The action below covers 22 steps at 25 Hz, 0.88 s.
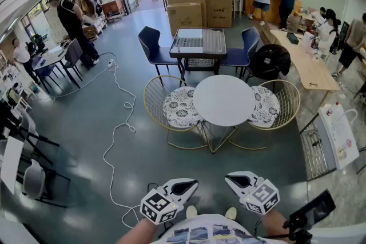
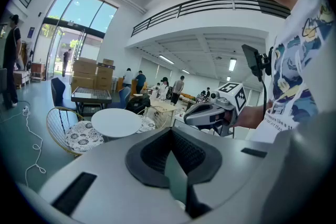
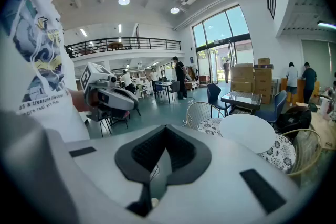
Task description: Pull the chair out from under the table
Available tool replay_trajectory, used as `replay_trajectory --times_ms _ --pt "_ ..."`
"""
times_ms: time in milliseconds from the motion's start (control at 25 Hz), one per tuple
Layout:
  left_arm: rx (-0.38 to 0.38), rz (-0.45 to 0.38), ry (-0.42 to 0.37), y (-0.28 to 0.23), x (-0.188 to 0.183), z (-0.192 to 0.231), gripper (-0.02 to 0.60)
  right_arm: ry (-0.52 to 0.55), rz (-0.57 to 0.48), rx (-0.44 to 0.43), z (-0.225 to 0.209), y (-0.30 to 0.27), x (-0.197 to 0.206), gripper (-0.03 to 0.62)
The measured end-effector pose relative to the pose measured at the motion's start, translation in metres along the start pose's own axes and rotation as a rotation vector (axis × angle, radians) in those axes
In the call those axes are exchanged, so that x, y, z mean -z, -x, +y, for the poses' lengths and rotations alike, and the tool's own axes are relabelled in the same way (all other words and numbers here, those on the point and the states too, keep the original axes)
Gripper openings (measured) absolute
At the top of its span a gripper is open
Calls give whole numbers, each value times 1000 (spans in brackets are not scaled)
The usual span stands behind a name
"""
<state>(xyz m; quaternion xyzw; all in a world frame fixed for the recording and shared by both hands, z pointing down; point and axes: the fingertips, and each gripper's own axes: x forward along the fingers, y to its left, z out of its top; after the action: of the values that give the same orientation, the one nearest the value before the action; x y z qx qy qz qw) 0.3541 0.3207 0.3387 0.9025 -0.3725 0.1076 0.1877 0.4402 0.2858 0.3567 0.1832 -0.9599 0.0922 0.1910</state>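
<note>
- Wide hall with a grey-green floor [image 1: 74, 123]; a round white table [image 1: 223, 99] stands mid-room
- Left gripper [image 1: 186, 186] and right gripper [image 1: 235, 180]: jaws together, empty, well short of the table
- A wire chair [image 1: 171, 104] is tucked in at the table's left, a second wire chair [image 1: 275, 103] at its right
- Only the head view shows the white cable [image 1: 112, 137] left of the table

Plain white top on the round table [image 1: 223, 100]; gold wire frames and white cushions with a black floral print on the left chair [image 1: 171, 108] and right chair [image 1: 275, 103]; glossy grey-green floor [image 1: 80, 123]; white cable [image 1: 104, 157]; navy blue chairs [image 1: 153, 46]; brown cardboard boxes [image 1: 186, 0]; pale grey left gripper [image 1: 189, 184] and right gripper [image 1: 233, 180], each cube patterned with black-and-white square markers
</note>
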Motion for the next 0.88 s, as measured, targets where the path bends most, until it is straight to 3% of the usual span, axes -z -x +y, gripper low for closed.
replay_trajectory --times_ms 480,720,880 --pt "-15 1 11 58 28 60 9 -9 -19 11 35 -69 -14 12" --pt "-16 -1 35 42 20 93 11 -19 -11 9 11 -93 -25 24" --pt "-28 11 21 21 3 130 11 -26 -29 22 -29 -121 -39 109"
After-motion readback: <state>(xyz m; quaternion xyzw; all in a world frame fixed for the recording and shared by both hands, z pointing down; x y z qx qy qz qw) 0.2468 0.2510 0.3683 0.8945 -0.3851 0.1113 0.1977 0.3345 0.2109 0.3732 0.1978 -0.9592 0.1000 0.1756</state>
